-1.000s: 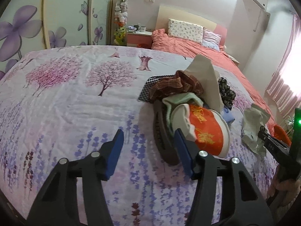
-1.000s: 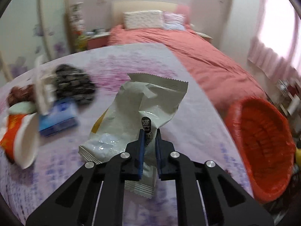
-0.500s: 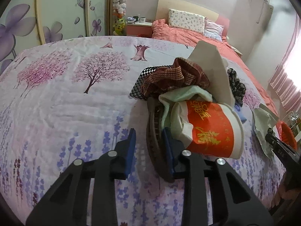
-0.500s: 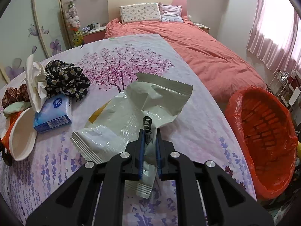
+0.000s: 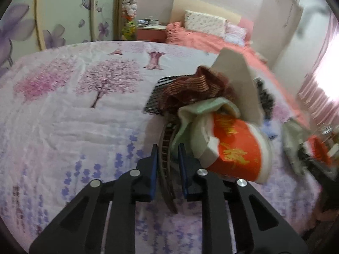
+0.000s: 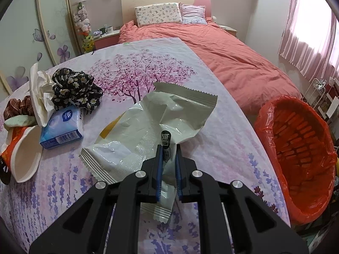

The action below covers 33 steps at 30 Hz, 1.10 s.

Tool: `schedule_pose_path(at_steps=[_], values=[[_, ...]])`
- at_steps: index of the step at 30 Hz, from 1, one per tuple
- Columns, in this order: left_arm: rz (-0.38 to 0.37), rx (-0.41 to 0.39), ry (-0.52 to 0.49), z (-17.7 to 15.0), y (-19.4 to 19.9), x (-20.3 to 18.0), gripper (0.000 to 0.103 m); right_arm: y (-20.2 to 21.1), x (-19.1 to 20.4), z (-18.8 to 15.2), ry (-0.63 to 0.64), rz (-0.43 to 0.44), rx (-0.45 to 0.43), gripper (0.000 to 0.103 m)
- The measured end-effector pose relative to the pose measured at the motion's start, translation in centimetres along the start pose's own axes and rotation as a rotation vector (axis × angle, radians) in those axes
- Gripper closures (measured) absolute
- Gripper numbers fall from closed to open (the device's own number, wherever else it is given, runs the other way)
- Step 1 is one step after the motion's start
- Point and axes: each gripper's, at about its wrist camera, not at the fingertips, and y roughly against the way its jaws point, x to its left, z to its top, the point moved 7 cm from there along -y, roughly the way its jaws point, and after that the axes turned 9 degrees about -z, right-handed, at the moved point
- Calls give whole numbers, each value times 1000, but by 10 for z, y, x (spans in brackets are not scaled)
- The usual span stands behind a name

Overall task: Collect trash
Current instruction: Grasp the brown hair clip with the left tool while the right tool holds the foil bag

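Note:
My left gripper [image 5: 167,150] is closing around a brown curved hair clip [image 5: 166,165] at the near edge of a pile. The clip stands between the blue pads, and a slim gap shows on its right side. Against the clip lies a red and white paper cup [image 5: 237,148] on its side, with a pale green cloth [image 5: 201,114] over it. My right gripper [image 6: 168,148] is shut on a crumpled silver wrapper [image 6: 148,122] lying on the flowered bedspread [image 6: 211,139]. A small dark tab pokes up between its tips. The paper cup [image 6: 23,158] shows at far left.
A red-lined basket [image 6: 296,158] stands off the bed's right edge. A blue tissue pack [image 6: 63,127], a black floral scrunchie [image 6: 74,89], crumpled white paper [image 6: 40,89], a brown scrunchie [image 5: 197,86] and black mesh [image 5: 156,99] lie in the pile. A pink bed [image 6: 222,53] lies beyond.
My left gripper's jaws have narrowed from wide apart to close around the brown clip, and it has pushed in toward the pile. The right gripper still holds the wrapper in the same spot.

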Motion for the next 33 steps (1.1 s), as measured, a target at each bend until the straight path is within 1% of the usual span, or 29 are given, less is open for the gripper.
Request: schedule_pose_path(at_steps=[4, 7, 10, 12, 13, 17, 21, 26, 33], values=[[26, -15, -20, -2, 10, 7, 83, 1, 4, -1, -1, 4, 0, 92], [17, -20, -4, -2, 15, 9, 83, 0, 3, -1, -1, 8, 0, 92], [21, -23, -10, -2, 16, 7, 83, -1, 1, 1, -6, 15, 2, 92], [58, -14, -33, -4, 14, 5, 81, -2, 0, 1, -5, 14, 1, 91], [64, -12, -37, -4, 13, 5, 82, -2, 1, 1, -5, 14, 1, 91], [67, 9, -35, -5, 5, 5, 84, -2, 1, 1, -3, 12, 1, 91], [78, 20, -31, 2, -7, 6, 87, -2, 1, 1, -4, 13, 1, 91], [90, 27, -32, 9, -16, 9, 87, -2, 0, 1, -5, 14, 1, 91], [92, 12, -45, 9, -16, 9, 87, -2, 0, 0, -8, 18, 2, 91]])
